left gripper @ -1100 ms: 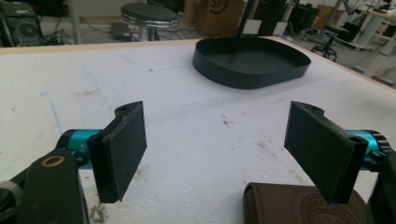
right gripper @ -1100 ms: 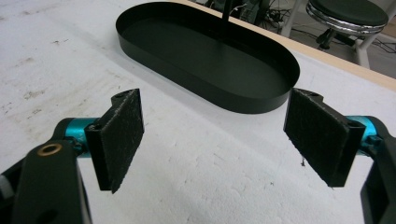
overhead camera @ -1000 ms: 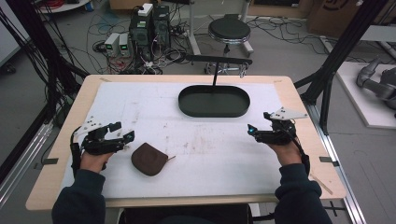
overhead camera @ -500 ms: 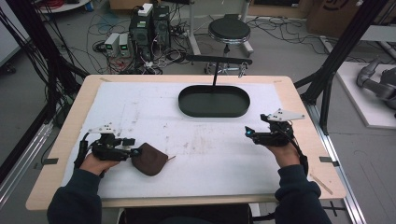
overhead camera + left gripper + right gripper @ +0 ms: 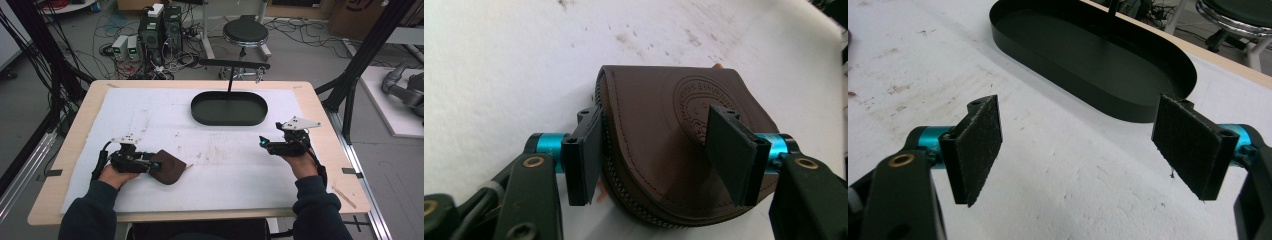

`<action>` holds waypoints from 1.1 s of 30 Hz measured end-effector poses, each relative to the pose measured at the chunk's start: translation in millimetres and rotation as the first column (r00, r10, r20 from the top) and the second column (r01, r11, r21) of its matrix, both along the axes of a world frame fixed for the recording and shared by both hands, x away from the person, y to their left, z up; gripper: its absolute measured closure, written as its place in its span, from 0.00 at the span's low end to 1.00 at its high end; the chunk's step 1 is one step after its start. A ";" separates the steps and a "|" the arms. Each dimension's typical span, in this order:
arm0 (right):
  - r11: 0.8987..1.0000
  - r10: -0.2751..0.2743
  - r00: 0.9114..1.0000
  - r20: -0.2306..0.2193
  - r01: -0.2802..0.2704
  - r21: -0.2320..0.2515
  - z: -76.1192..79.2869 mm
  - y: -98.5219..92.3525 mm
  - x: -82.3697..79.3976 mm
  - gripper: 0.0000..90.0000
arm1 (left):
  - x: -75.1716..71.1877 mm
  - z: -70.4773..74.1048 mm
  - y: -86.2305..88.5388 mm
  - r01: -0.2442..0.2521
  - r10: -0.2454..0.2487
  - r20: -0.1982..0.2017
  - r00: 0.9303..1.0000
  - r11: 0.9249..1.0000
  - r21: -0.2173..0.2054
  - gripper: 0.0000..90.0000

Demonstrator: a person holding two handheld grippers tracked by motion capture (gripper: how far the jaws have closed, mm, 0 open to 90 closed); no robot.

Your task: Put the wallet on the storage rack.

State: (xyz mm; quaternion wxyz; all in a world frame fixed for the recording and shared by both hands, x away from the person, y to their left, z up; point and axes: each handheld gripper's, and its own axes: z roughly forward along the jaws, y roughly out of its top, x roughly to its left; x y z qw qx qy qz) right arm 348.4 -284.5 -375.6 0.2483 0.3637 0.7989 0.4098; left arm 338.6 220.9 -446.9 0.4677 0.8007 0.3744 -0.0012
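On the left, near my edge of the desk (image 5: 80,130), I have the left gripper (image 5: 156,165) low over the white mat (image 5: 150,115), and its fingers (image 5: 583,155) have just been closing with the brown leather pouch (image 5: 659,150) between them. In the left gripper view the pouch lies flat on the mat, its stitched, rounded edge toward me and its embossed round stamp (image 5: 704,107) on the far right part. The left finger sits tight against the pouch's left edge, touching it as far as I can tell; the right finger lies over the pouch's right part, beside the stamp, and I cannot tell for certain whether its pad presses on the leather. So the fingers stand narrow around the pouch, though I would not call it a firm hold. In the high view the pouch (image 5: 168,166) lies in the near left part of the mat, just right of my left hand (image 5: 116,175). Farther right and toward the far side, the black oval tray (image 5: 229,108) rests on the mat, well apart from the pouch. At the right, the right gripper (image 5: 262,143) hangs over bare mat with its fingers (image 5: 979,145) wide apart and nothing between them; the tray (image 5: 1058,75) lies just beyond them.
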 end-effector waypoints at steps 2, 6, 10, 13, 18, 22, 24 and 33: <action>1.000 0.001 1.000 0.002 -0.001 -0.001 -0.3 0.3 1.0 0.23 | 0.9 0.8 -2.6 -0.003 0.003 0.011 1.000 1.000 -0.002 0.49; 1.000 0.000 1.000 -0.001 0.000 0.000 -1.1 0.1 2.7 0.23 | 4.3 1.6 -13.4 -0.021 0.020 0.041 0.999 1.000 0.014 0.52; 1.000 -0.003 1.000 -0.006 0.003 0.002 -1.4 -0.3 3.0 0.23 | 7.0 2.5 -22.9 -0.035 0.034 0.047 0.998 0.999 0.018 0.53; 1.000 -0.009 1.000 -0.012 0.009 0.007 -1.7 -0.9 3.2 0.23 | 8.5 3.3 -29.4 -0.046 0.044 0.067 0.997 0.999 0.028 0.55; 1.000 -0.011 1.000 -0.014 0.011 0.016 -2.3 -0.1 3.4 0.23 | 10.9 2.7 -37.7 -0.059 0.056 0.093 0.994 0.998 0.031 0.56; 1.000 -0.003 1.000 -0.015 0.003 0.011 -3.3 1.9 4.0 0.23 | 12.1 2.1 -41.8 -0.060 0.057 0.101 0.993 0.998 0.027 0.56; 1.000 -0.003 1.000 -0.020 0.003 0.017 -3.6 2.5 4.1 0.23 | 12.0 2.3 -42.9 -0.061 0.058 0.106 0.993 0.998 0.027 0.56; 0.999 0.016 0.999 -0.028 -0.014 0.039 -8.3 8.7 5.7 0.23 | 10.9 1.0 -53.2 -0.073 0.070 0.123 0.990 0.997 0.019 0.57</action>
